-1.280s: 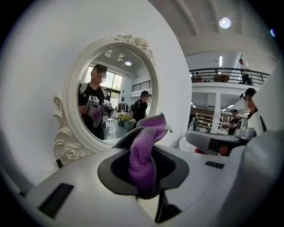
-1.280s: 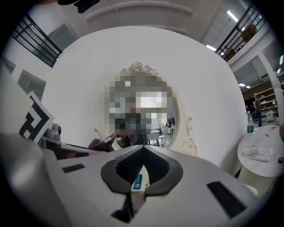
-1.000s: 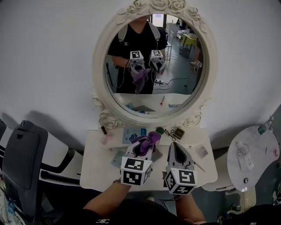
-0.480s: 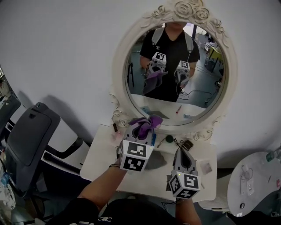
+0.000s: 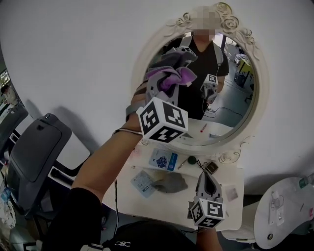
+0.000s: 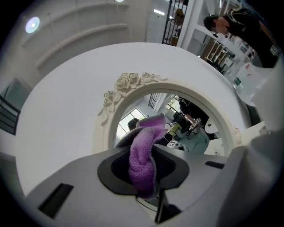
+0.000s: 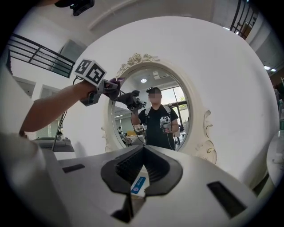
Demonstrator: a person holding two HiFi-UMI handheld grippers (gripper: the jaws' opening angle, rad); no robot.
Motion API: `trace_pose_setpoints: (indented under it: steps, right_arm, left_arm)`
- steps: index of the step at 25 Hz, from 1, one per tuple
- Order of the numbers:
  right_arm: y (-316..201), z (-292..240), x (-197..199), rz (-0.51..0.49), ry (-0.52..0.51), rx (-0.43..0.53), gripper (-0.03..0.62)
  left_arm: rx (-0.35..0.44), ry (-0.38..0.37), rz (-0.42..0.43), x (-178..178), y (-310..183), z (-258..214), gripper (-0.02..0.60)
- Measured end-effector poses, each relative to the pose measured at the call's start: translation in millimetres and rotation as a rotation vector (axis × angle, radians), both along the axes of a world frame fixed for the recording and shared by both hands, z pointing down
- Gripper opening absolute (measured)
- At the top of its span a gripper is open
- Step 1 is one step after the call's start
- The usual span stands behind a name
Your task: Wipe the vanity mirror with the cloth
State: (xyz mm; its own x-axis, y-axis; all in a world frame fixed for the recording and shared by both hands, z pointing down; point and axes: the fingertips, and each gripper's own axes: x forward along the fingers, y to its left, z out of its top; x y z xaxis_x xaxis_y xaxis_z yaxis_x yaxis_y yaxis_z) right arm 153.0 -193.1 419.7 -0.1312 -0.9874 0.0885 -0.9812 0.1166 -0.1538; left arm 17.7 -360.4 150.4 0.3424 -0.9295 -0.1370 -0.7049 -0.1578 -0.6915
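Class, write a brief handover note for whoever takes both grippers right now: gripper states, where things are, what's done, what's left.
Left gripper: shut on the purple cloth, held up at the mirror's upper left; contact with the glass unclear.
Right gripper: jaws together, empty, low over the vanity table.
Done: cloth gripped and at the mirror.
Left: wipe the glass.

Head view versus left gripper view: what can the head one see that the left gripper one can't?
Only the head view shows the person's forearm and the blue-and-white packet lying on the table. Only the left gripper view shows a round light overhead. Both show the purple cloth pinched in the left gripper and the mirror's rose-carved frame.
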Motion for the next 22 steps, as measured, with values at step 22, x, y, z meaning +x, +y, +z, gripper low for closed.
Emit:
trace_pose_setpoints:
  steps: [22]
  right_arm:
    - [-41, 26, 11, -0.006, -0.094, -0.088, 0.011]
  left_arm:
    - [0.013, 0.143, 0.145, 12, -66, -72, 0.074]
